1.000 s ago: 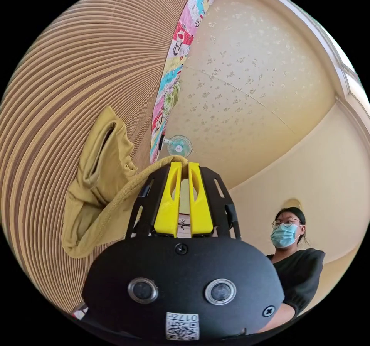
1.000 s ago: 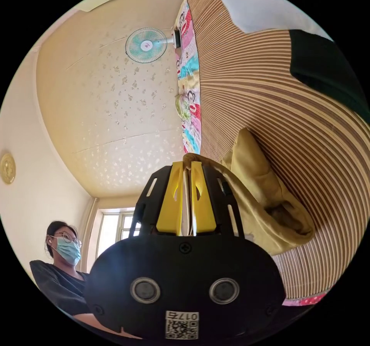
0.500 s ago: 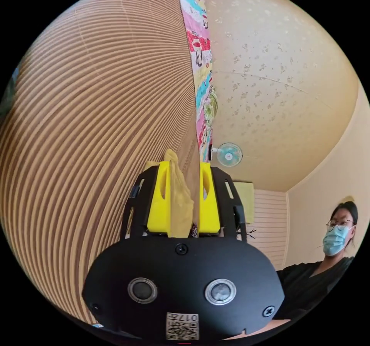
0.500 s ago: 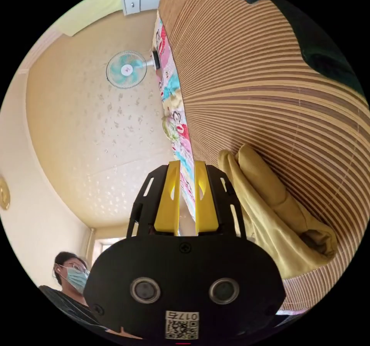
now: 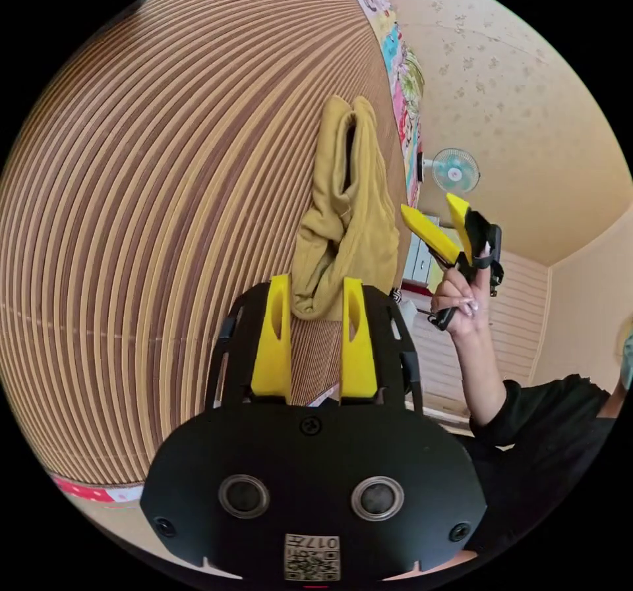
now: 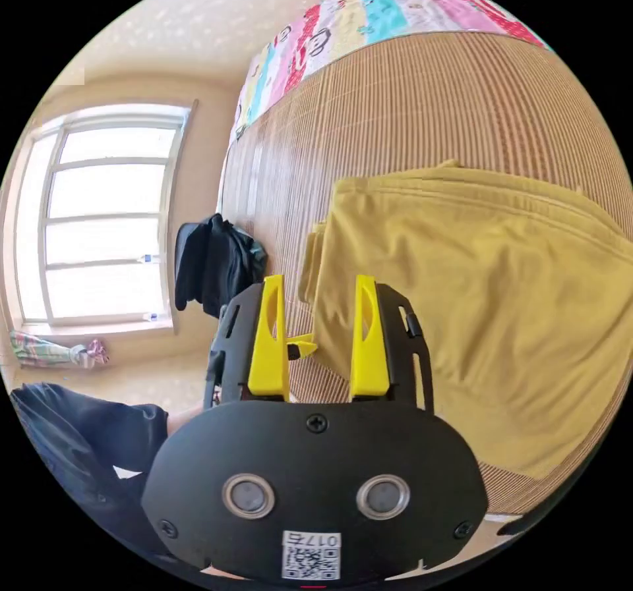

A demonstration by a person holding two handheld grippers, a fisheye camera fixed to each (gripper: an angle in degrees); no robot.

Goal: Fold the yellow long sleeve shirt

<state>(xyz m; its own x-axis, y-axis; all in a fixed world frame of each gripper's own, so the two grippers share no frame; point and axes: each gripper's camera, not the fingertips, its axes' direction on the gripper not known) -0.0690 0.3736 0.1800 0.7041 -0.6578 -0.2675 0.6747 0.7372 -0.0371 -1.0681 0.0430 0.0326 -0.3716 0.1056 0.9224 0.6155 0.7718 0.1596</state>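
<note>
Yellow long sleeve shirt [image 6: 488,301] lies on the striped bamboo mat [image 5: 145,222] that covers the bed, already gathered into a compact folded bundle. From the right gripper view it reads as a flat, roughly rectangular stack with layered edges at one side; from the left gripper view, edge-on, it looks like a narrow doubled-over wad [image 5: 346,215].

Left tongs [image 5: 315,334]: jaws spread apart, nothing between them, held just short of the shirt's near end. Right tongs [image 6: 319,337]: jaws likewise parted, empty, above the mat beside the shirt's layered edge. The right tongs also appear in the left gripper view [image 5: 443,225], lifted clear in the person's hand [image 5: 458,294], jaws apart.

Judgement: the fold looks essentially done. No sleeve trails loose and both tools are off the cloth. What may remain is a smoothing pass or squaring the layered edge; the underside cannot be checked.

Orientation: the bundle's long axis seems to run across the mat's slats, one short end toward the patterned quilt [image 6: 369,21] at the bed's border. Collar end cannot be told. A dark garment [image 6: 214,261] sits near the mat's far corner, well apart.
</note>
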